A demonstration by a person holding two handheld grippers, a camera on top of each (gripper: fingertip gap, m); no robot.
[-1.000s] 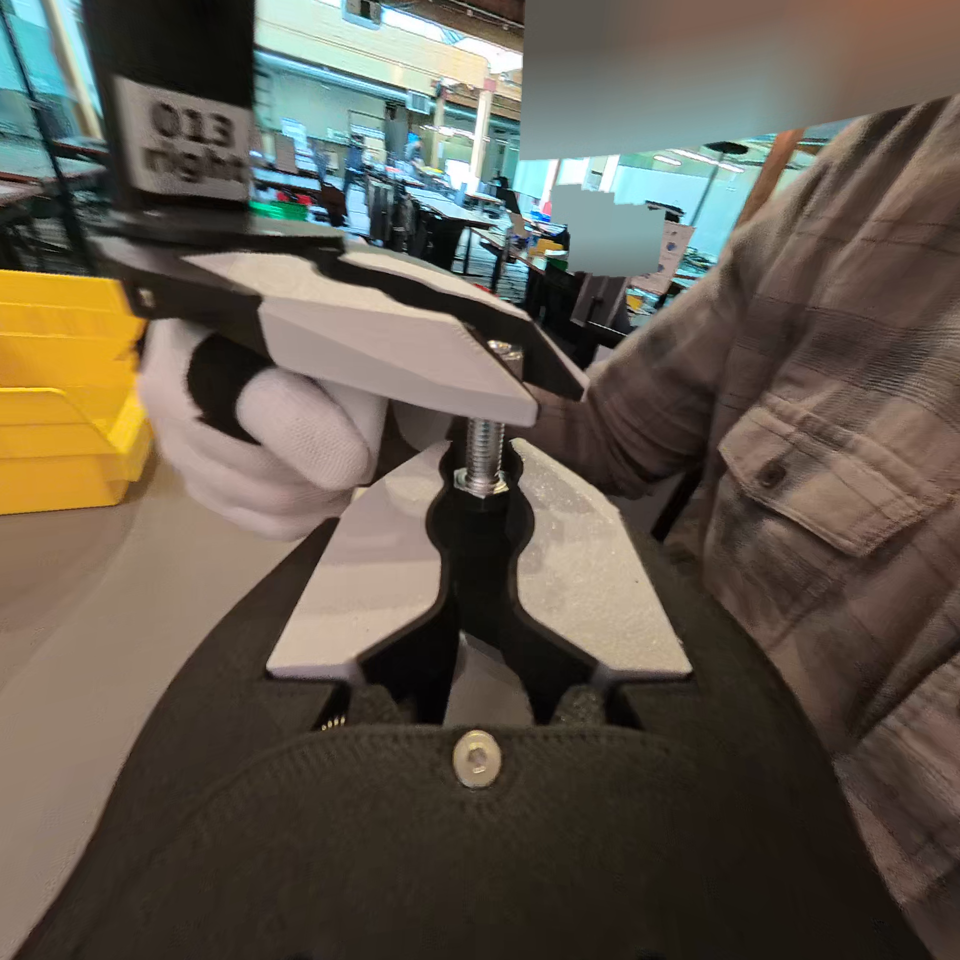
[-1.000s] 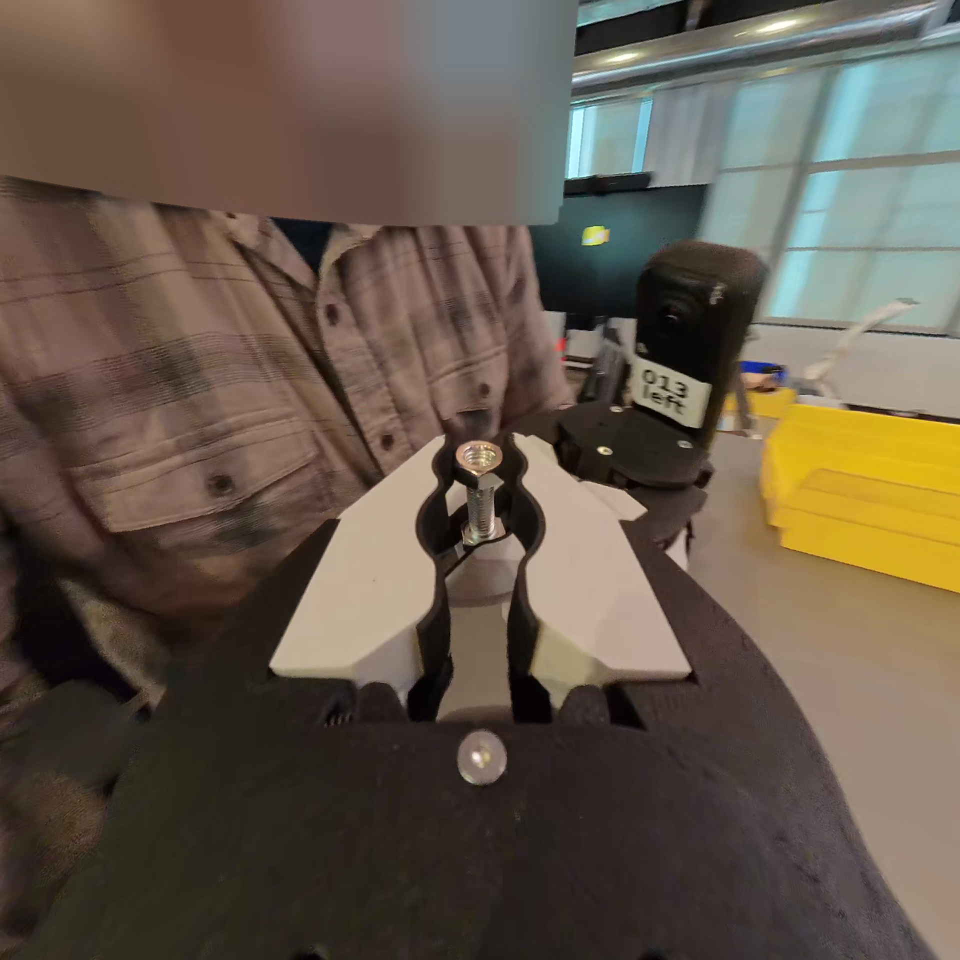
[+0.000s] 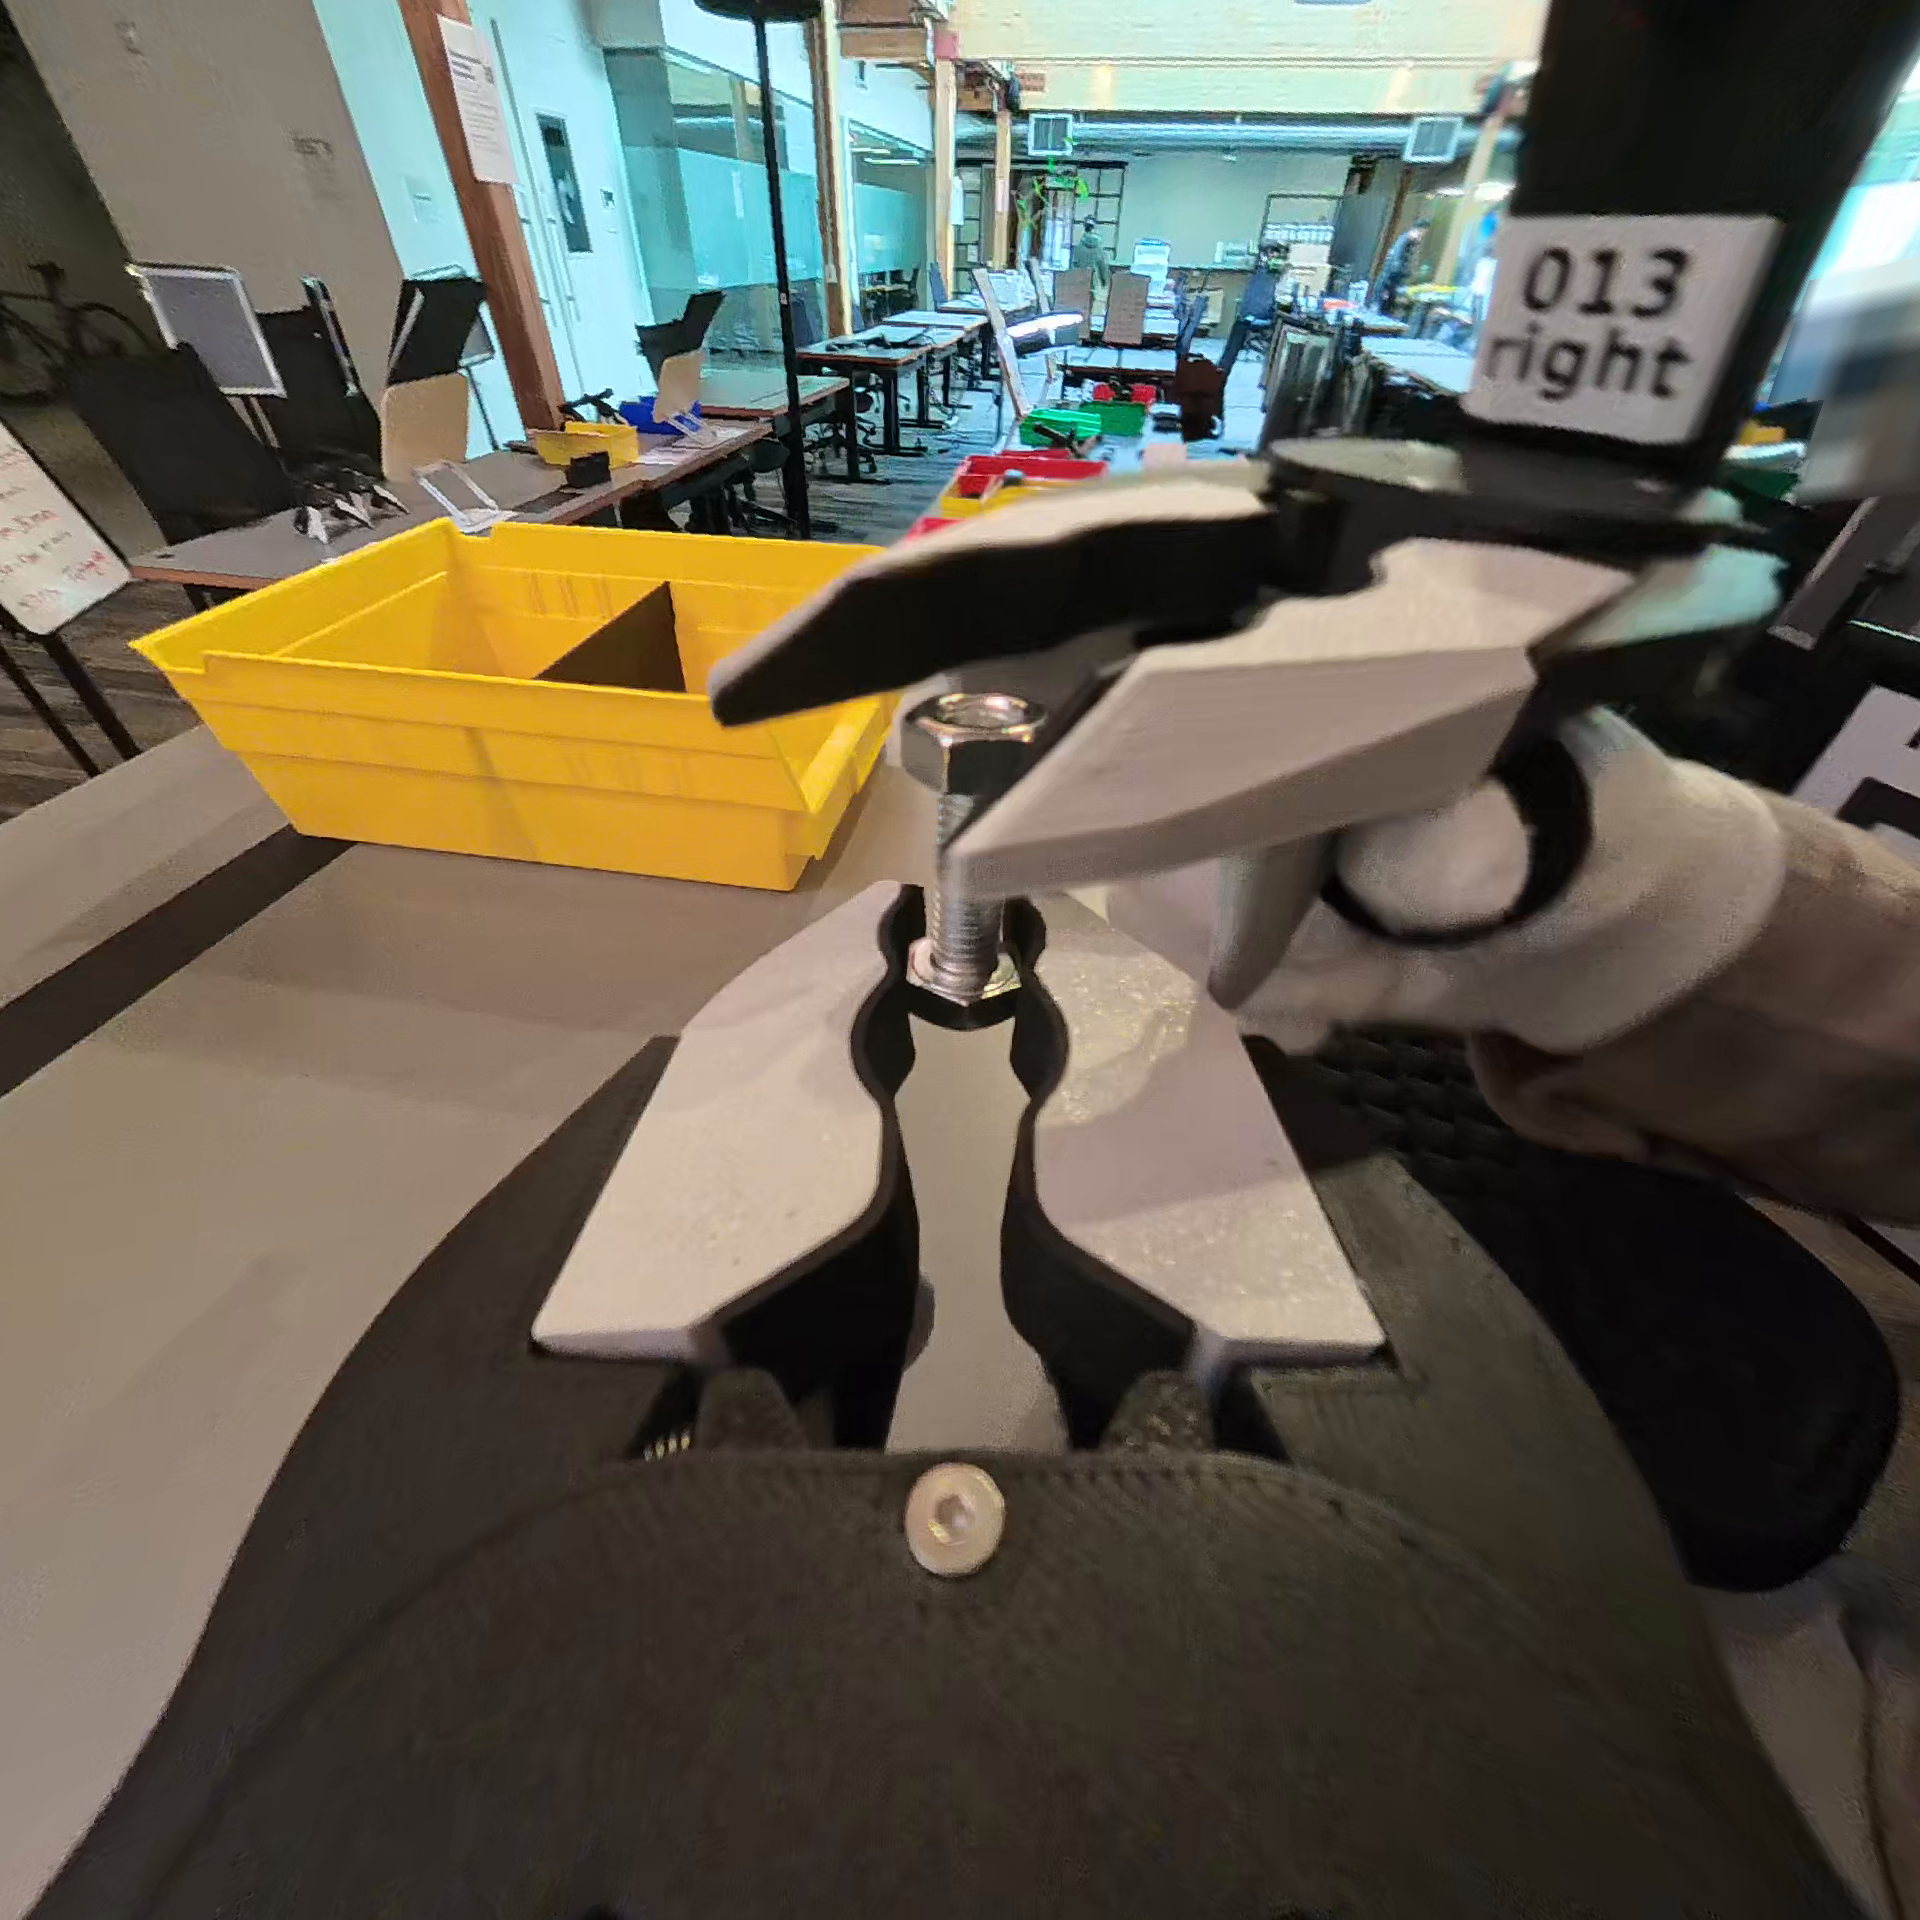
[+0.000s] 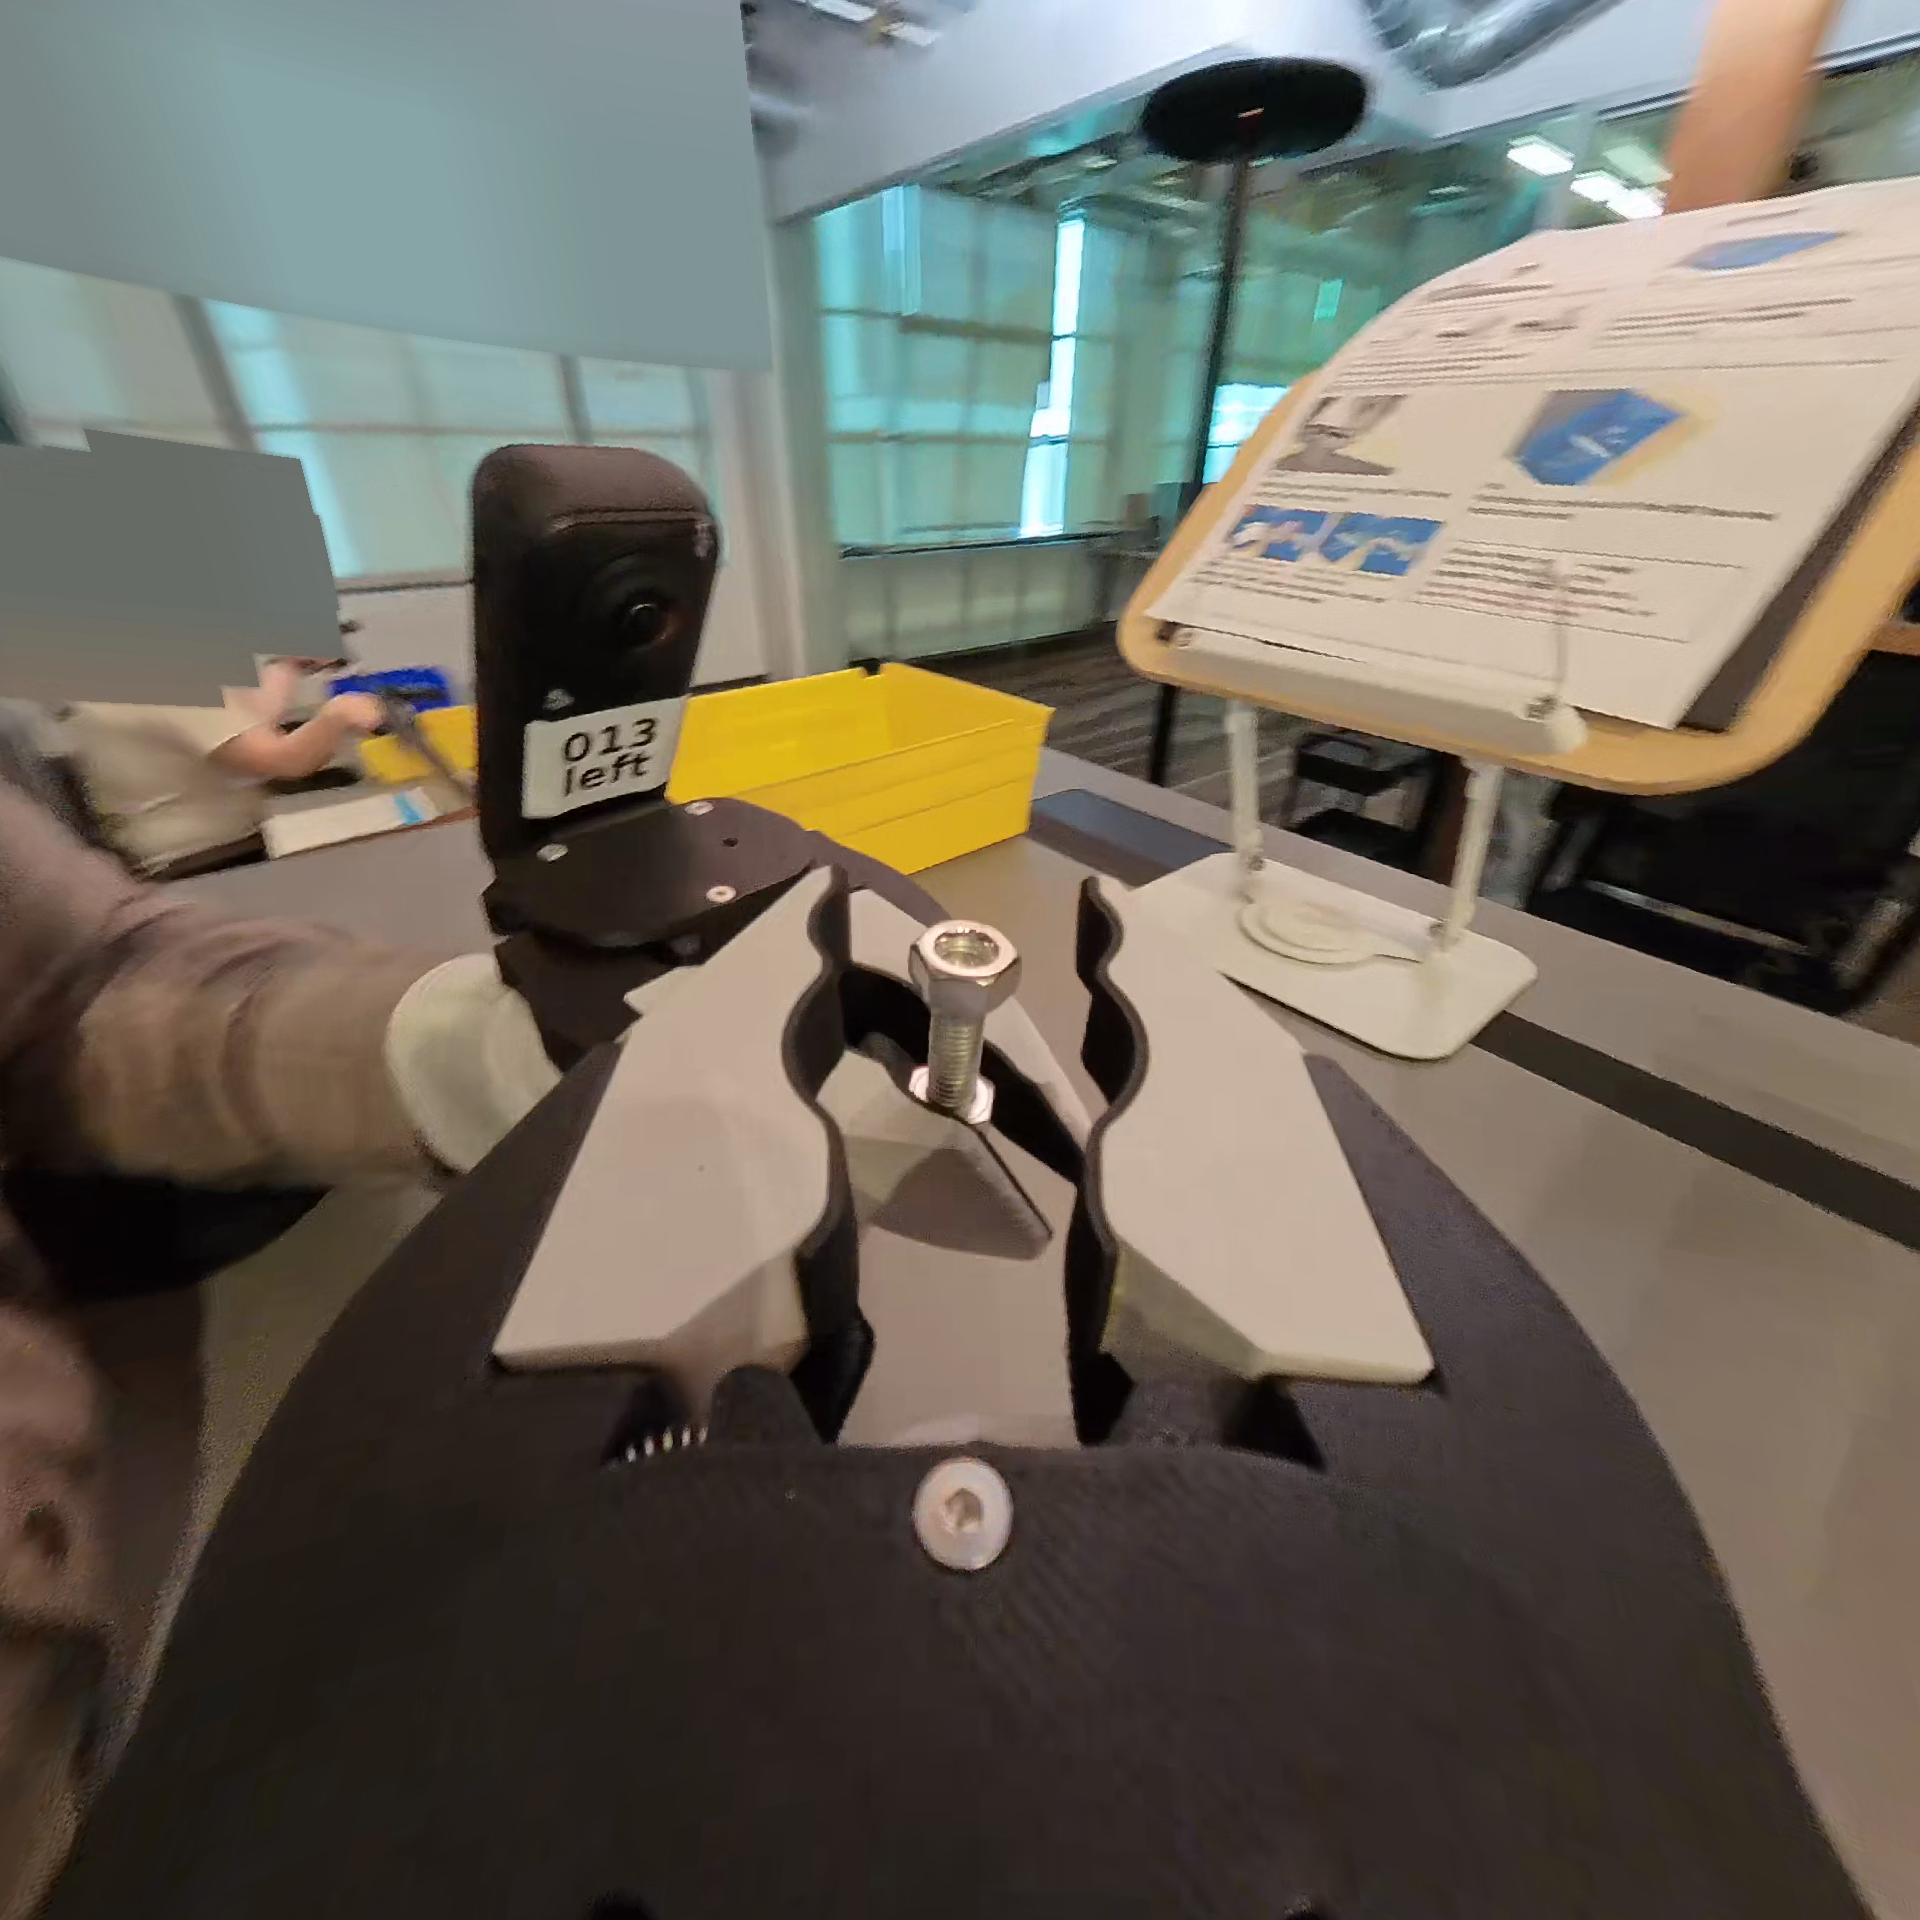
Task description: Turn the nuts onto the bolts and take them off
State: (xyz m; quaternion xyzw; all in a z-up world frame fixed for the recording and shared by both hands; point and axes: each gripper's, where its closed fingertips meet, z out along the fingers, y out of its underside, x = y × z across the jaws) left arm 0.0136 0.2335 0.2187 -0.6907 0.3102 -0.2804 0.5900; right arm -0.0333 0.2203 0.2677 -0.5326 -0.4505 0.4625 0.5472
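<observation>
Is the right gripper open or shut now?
Open. The right gripper has its fingers spread apart either side of the bolt, not touching it.

The bolt (image 3: 964, 831) and its nut (image 3: 961, 977) are shiny silver. The left tool (image 3: 961, 966) has pale grey fingers (image 3: 769, 1122) lined with black, on a black textured body. The right tool (image 4: 961, 987) wears the same grey and black. The bin (image 3: 499, 717) is bright yellow with a dark divider. The surface (image 3: 208, 1039) is flat grey with a darker stripe. The glove (image 3: 1621, 914) is white; the sleeve (image 4: 177, 1029) is grey-brown plaid. The stand (image 4: 1371, 956) is white, its board (image 4: 1558, 748) edged in light wood.
</observation>
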